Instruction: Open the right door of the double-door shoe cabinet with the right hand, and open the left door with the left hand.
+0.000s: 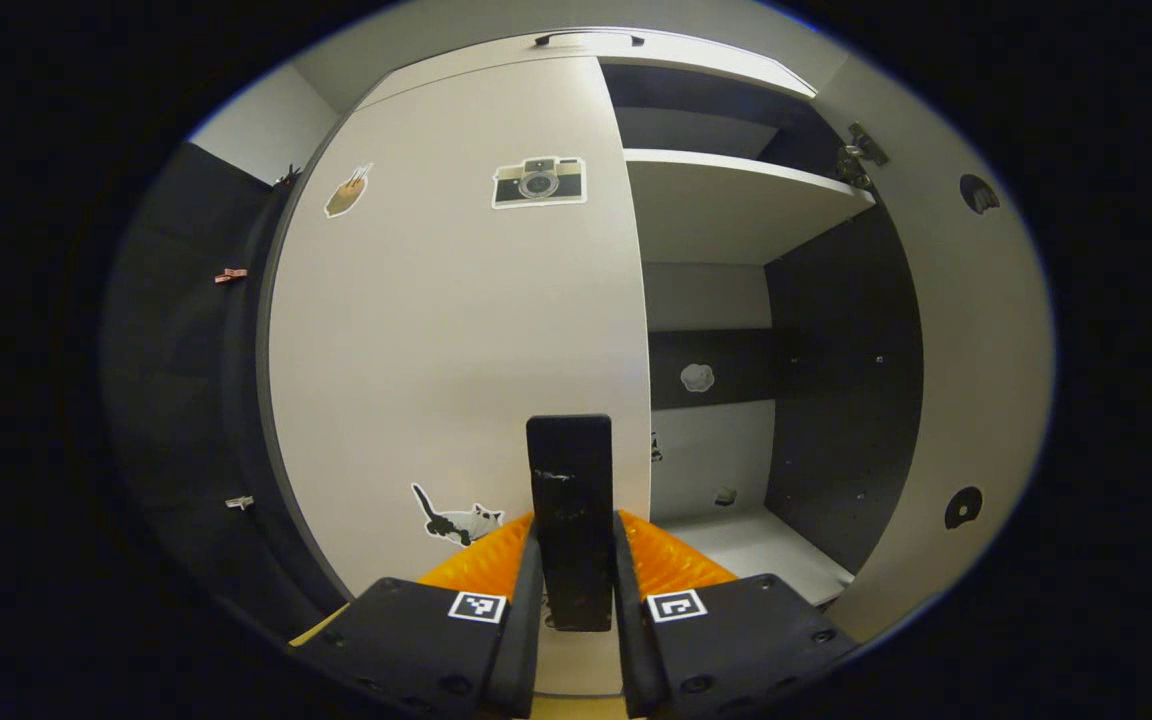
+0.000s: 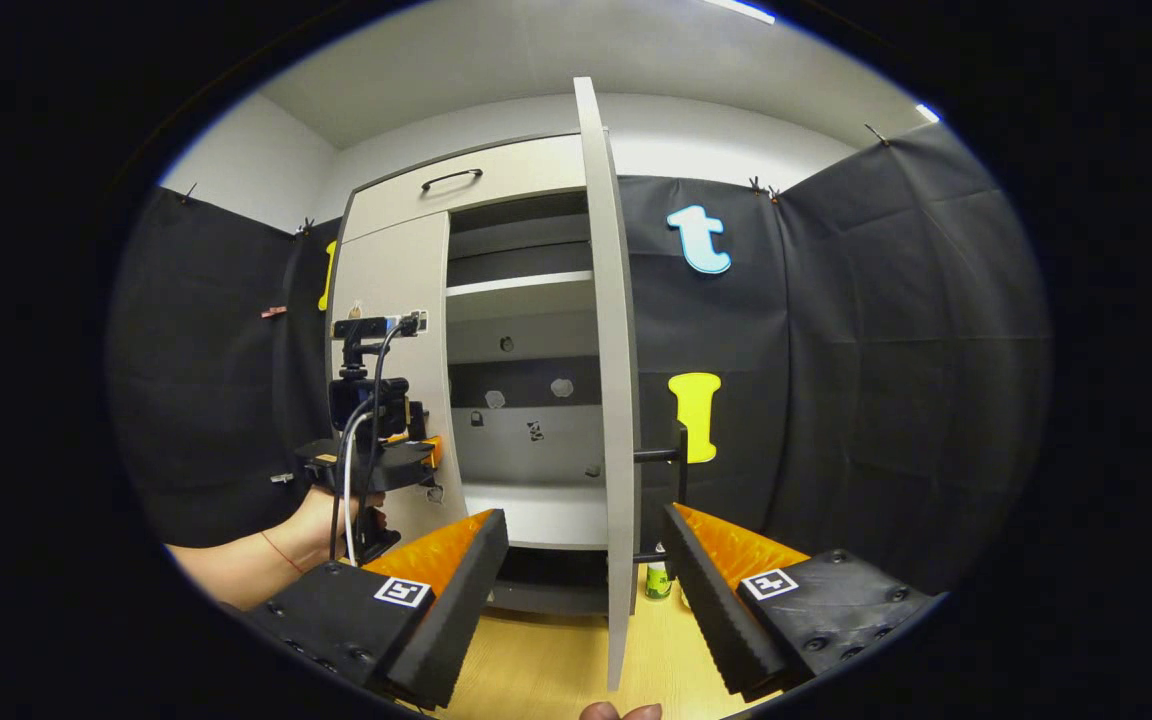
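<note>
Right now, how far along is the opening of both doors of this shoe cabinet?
Half done. The pale grey right door stands swung wide, baring the white shelf; the right gripper hangs open astride its edge. In hand: the left gripper is shut on the black bar handle of the pale grey left door, which looks closed. Left: pulling that door open.

Pale right door (image 2: 608,380) swung wide open, left door (image 1: 456,330) closed, shelves (image 1: 736,190) bare
</note>
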`<state>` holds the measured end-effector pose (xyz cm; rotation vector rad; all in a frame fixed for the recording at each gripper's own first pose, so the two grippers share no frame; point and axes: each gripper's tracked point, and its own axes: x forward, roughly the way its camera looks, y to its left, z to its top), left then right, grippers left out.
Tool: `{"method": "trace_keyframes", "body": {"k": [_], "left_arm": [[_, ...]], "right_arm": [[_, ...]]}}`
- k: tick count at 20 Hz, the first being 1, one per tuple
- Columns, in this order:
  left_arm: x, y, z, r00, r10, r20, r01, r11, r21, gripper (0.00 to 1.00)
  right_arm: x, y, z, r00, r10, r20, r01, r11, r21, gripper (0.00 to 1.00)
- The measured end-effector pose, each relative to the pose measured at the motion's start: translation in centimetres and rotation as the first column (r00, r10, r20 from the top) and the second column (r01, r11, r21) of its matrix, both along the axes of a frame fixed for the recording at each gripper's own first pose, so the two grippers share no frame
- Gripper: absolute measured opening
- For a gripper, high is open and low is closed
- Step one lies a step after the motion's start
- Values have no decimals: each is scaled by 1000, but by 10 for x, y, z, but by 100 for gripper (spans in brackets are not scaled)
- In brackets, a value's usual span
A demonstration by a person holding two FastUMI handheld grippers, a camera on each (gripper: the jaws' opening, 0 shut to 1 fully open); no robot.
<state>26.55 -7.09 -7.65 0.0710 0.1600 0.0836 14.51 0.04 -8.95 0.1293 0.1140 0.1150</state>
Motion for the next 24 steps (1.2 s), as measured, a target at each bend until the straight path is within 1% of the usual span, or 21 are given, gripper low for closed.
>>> {"method": "trace_keyframes", "body": {"k": [1,2,3,5,6,8,9,10,11,12,13,17,18,19,20,21,22,23,24], "left_arm": [[-2,0,-3,1000,4,-15,-4,1000,3,37],[0,0,-4,1000,6,-13,-6,1000,8,38],[0,0,-5,1000,4,-18,-4,1000,8,38],[0,0,-4,1000,-7,-14,6,1000,-20,35],[0,-1,-5,1000,-9,-17,8,999,-34,29],[-2,0,-5,999,-14,-41,13,999,-30,22],[-2,0,-5,999,-17,-44,15,999,-30,21],[-4,0,-4,999,-20,-42,18,999,-34,18],[-6,0,-4,999,-26,-44,24,999,-39,17],[-7,1,-5,999,-32,-44,30,999,-45,16],[-8,3,-5,998,-39,-46,36,998,-51,16],[-4,9,-4,995,-75,-58,71,994,-79,15],[-3,11,-4,995,-79,-62,74,994,-78,15],[-3,12,-4,995,-78,-61,73,994,-79,15],[-3,11,-5,995,-77,-60,72,994,-81,15],[-2,12,-4,995,-79,-59,74,994,-84,15],[-2,13,-5,995,-79,-57,74,994,-87,14],[-2,14,-4,995,-81,-55,75,993,-92,14],[-2,15,-5,995,-86,-54,80,992,-98,13]], "right_arm": [[0,1,0,1000,0,1,0,1000,2,97],[-1,1,-1,1000,2,0,-2,1000,2,100],[0,2,0,1000,4,1,-4,1000,3,97],[1,4,-1,1000,12,0,-12,1000,0,97],[1,5,-2,1000,16,-2,-16,1000,0,97],[-1,6,-6,1000,19,-22,-19,1000,6,97],[-2,8,-7,999,21,-29,-20,1000,13,97],[-3,10,-6,999,22,-29,-22,1000,22,100],[0,11,-6,999,25,-29,-24,999,25,97],[-1,11,-7,999,25,-29,-25,999,23,100],[-1,11,-7,999,26,-29,-26,999,19,97],[-3,14,-5,999,36,-28,-35,999,32,97],[-4,14,-4,999,37,-27,-36,999,35,100],[-4,15,-4,999,37,-30,-36,999,37,97],[-5,14,-4,999,35,-31,-33,999,39,100],[-4,14,-5,999,32,-33,-31,999,39,97],[-5,14,-5,999,30,-35,-28,999,40,100],[-4,14,-5,999,26,-37,-25,999,40,100],[-5,14,-5,999,23,-39,-22,999,39,97]]}}
